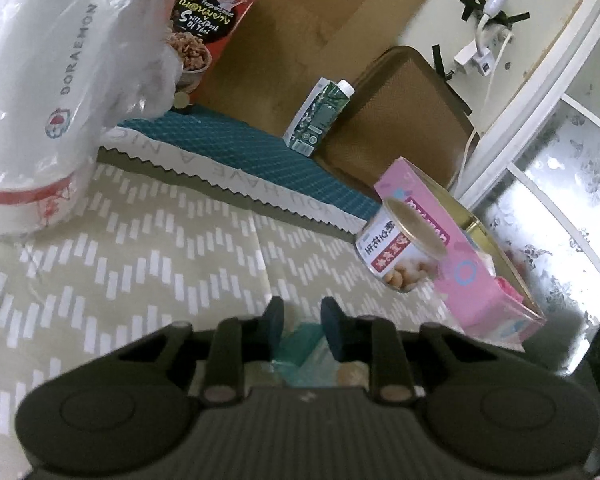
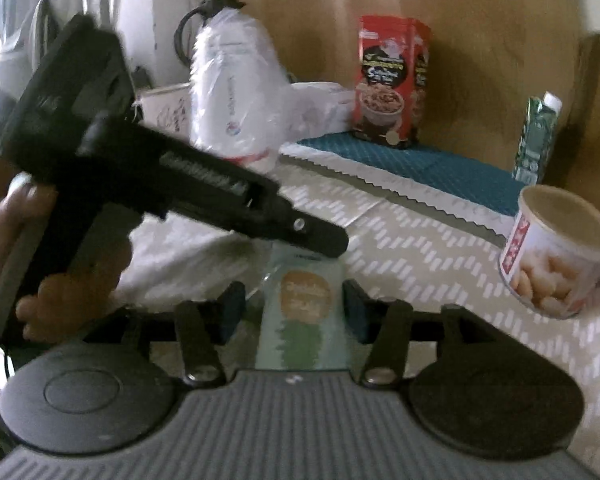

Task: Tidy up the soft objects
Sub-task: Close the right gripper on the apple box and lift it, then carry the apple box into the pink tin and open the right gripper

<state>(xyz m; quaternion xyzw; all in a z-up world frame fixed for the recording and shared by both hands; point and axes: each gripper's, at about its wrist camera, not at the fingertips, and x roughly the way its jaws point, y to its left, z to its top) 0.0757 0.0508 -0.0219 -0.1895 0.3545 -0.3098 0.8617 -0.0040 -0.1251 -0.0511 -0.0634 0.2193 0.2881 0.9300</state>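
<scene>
Paper cups (image 1: 40,92) in a clear plastic bag fill the far left of my left wrist view, printed DORAEMON, lying on the chevron-patterned cloth (image 1: 140,264). Moving right, I see a red snack bag (image 1: 212,20) standing at the back on a teal mat (image 1: 236,140), then a green carton (image 1: 320,116) leaning by a brown panel, then a white can (image 1: 400,248) pictured with beans, touching a pink box (image 1: 472,264). At the bottom, my left gripper (image 1: 302,328) has its fingers narrow, with a teal soft packet (image 1: 300,356) between them; it looks pinched there, but the packet is mostly hidden under the fingers.

Switching to the right wrist view, going left to right again: here I get what the first camera cannot show, my left hand (image 2: 60,280) wrapped around the handle and the black body of the left gripper (image 2: 332,244) slanting down, its tip on the top edge of the soft packet (image 2: 304,320). This view shows the packet's face, pale green with a round tan patch, print too blurred to read. My right gripper (image 2: 296,304) has its fingers set wide, one on each side of the packet, and I cannot tell whether they touch it. Behind, the bagged cups (image 2: 232,92) stand upright-looking here, then the snack bag (image 2: 388,84), the carton (image 2: 536,140) and the can (image 2: 556,248); the pink box is only a sliver at the right edge.
</scene>
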